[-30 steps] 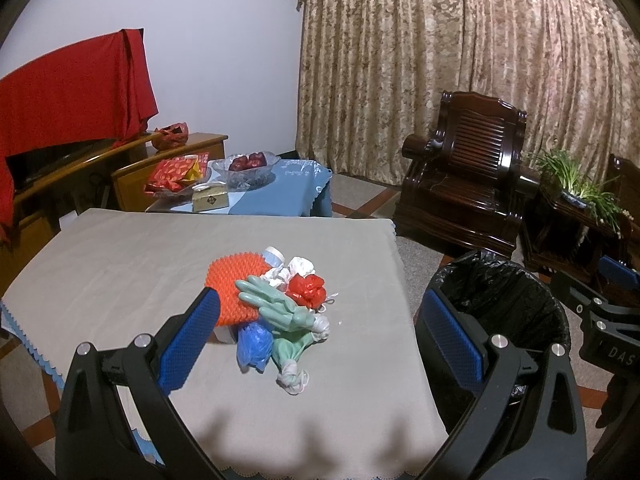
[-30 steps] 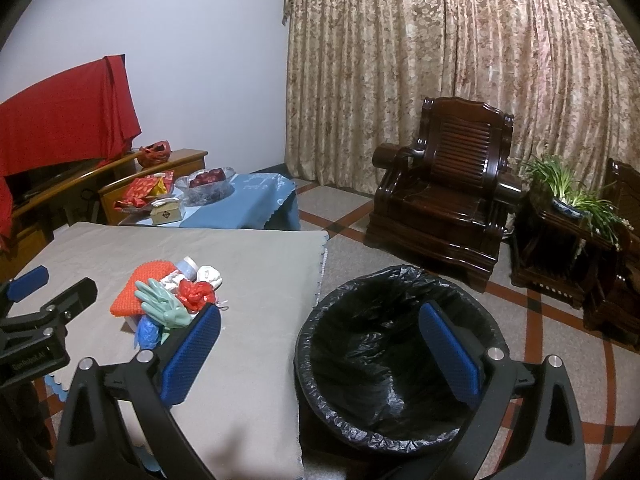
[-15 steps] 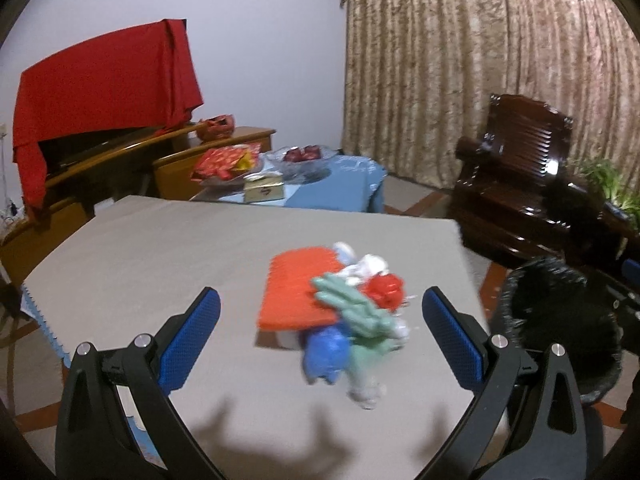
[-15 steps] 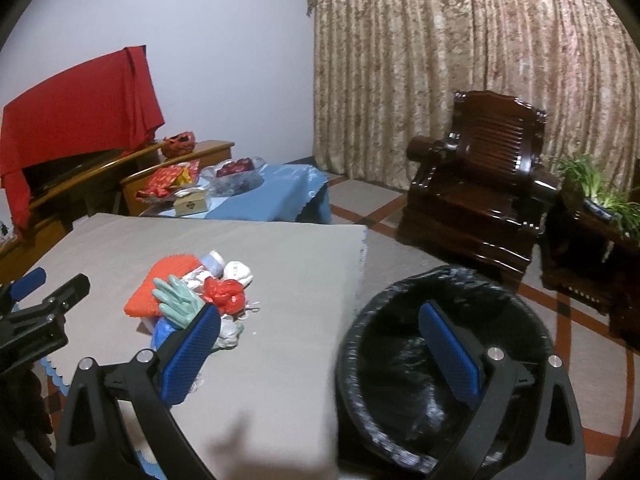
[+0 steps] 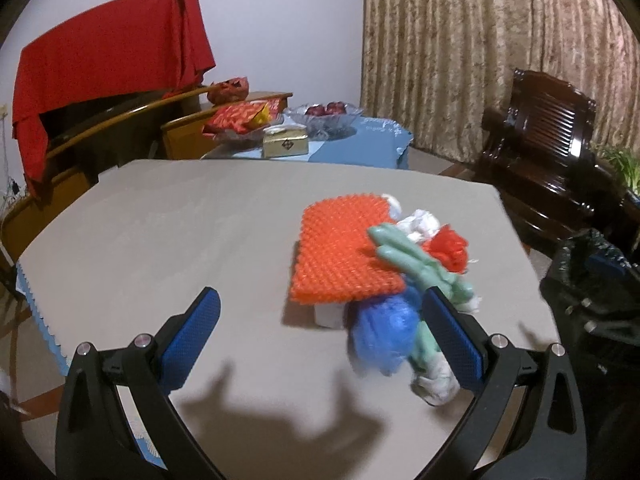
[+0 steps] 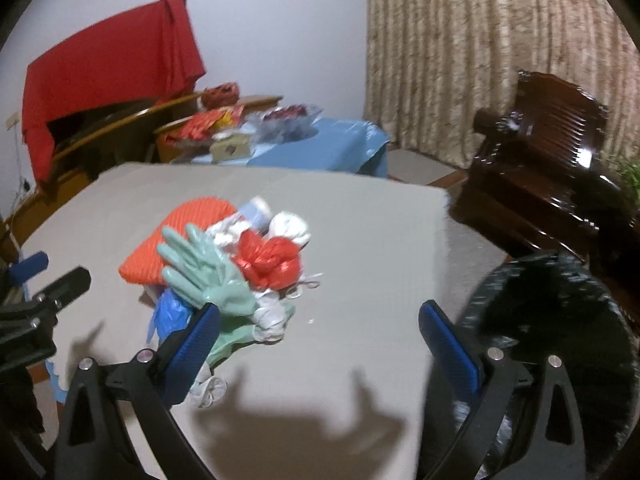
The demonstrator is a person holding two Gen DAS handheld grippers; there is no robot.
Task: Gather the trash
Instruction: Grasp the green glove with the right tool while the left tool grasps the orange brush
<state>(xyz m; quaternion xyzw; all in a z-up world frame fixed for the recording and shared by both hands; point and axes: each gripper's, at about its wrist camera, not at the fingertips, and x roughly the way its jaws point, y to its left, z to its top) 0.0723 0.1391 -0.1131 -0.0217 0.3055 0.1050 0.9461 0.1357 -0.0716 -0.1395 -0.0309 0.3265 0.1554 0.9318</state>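
— So, how do the two tools sit over the table?

— Both hang above the near edge, fingers aimed across the grey cloth toward the far wall. The left gripper is spread wide with nothing between its blue pads; its right pad overlaps the blue bag in the left wrist view, though I cannot tell whether it touches.

— And the other one?

— The right gripper is just as wide and empty. Its left pad stands in front of the near end of the pile, and its right pad lines up with the rim of the trash bin, which stands on the floor off the table's right side, lined with a black bag.

— Where is the trash itself?

— Heaped in one clump near the middle of the table. An orange spiky mat lies flat on the left, with a pale green rubber glove laid across it. The glove's long axis runs diagonally, fingers pointing away and to the left, cuff toward the grippers. A crumpled red bag and white wads sit just beside it on the right.
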